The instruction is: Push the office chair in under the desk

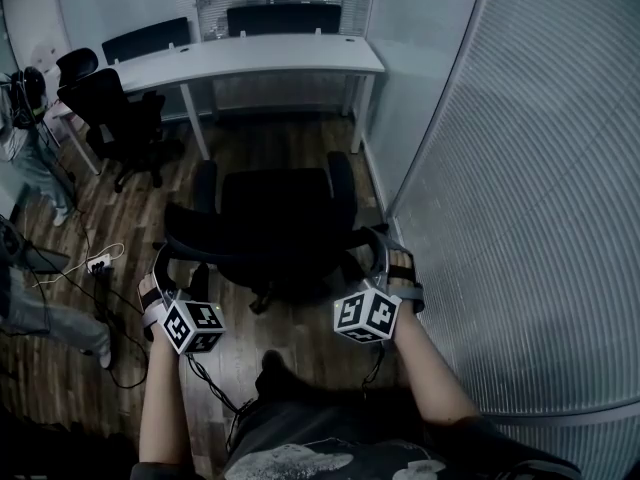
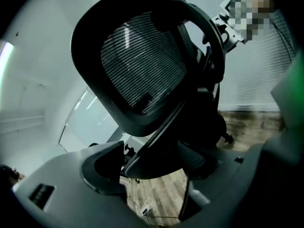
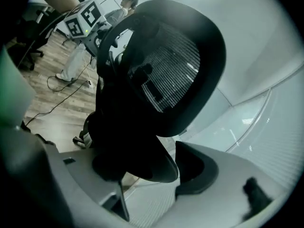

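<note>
Chair: black office chair (image 1: pixel 275 218), mesh back in a thick dark rim, a headrest on top, two armrests and a star base on casters.
Chair, close up: the left gripper view shows the mesh (image 2: pixel 142 65) tall above my tongs; the right gripper view shows the same back (image 3: pixel 171 70) from the other side.
Where it stands: on the wood floor (image 1: pixel 250 143), back toward me, seat facing the counter (image 1: pixel 250 58), well apart from it.
Left tongs: my left tongs (image 1: pixel 168 268) are clamped on the left side of the chair; a dark frame bar sits between the pads (image 2: pixel 149 163).
Right tongs: my right tongs (image 1: pixel 383 253) are clamped on the right side, with the dark frame filling the gap (image 3: pixel 152 167).
Counter: white, long, on thin white legs; the near edge runs across the top of the head view.
Room ahead: bare floor lies between the chair and the counter's edge.
Right edge: the ribbed partition (image 1: pixel 540 168) runs just beside the right armrest.
Left edge: a second black chair (image 1: pixel 115 113) stands at the counter's left end, near a person (image 1: pixel 30 158).
Floor, left: cables (image 1: pixel 95 263) lie near my left tongs.
Behind the counter: two dark chair backs (image 1: pixel 283 18) show above its far edge.
</note>
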